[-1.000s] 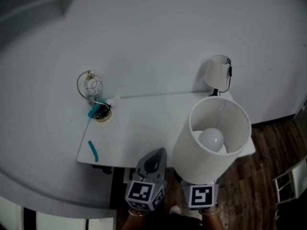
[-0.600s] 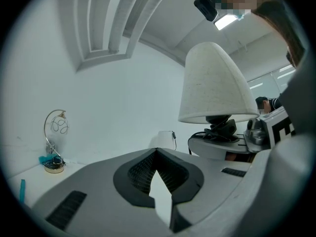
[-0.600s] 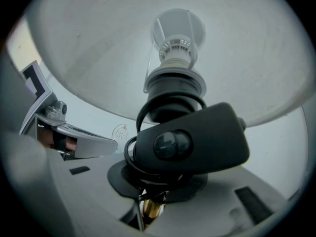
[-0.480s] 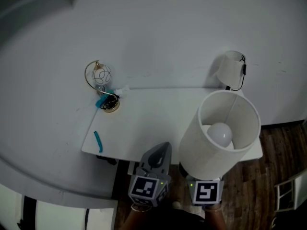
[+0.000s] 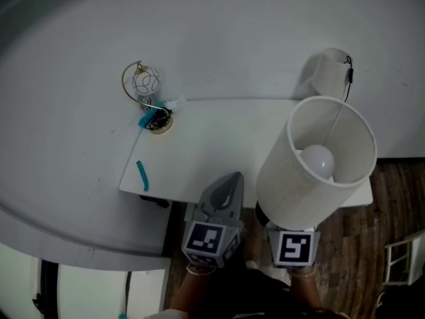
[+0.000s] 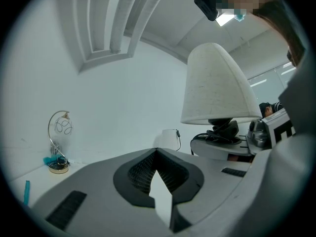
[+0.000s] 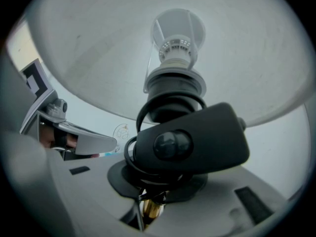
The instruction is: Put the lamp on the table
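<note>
Beside the shut, empty left tongs [image 5: 230, 182], right tongs [image 7: 149, 207] grip the lamp [image 5: 317, 173] by its stem.

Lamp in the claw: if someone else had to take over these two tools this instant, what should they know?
Right claw: shut on the lamp, gripping the brass stem below the socket, with cord and switch bunched on top of the jaws.
Left claw: shut, empty, beside it.
Lamp: upright, held over the near right corner of the white table. Its foot is hidden, so I cannot tell whether it touches.
Done: lamp is in the grip and at the table.
Left: set it down on bare tabletop, away from the wire ornament at the far left corner, then let go.
</note>
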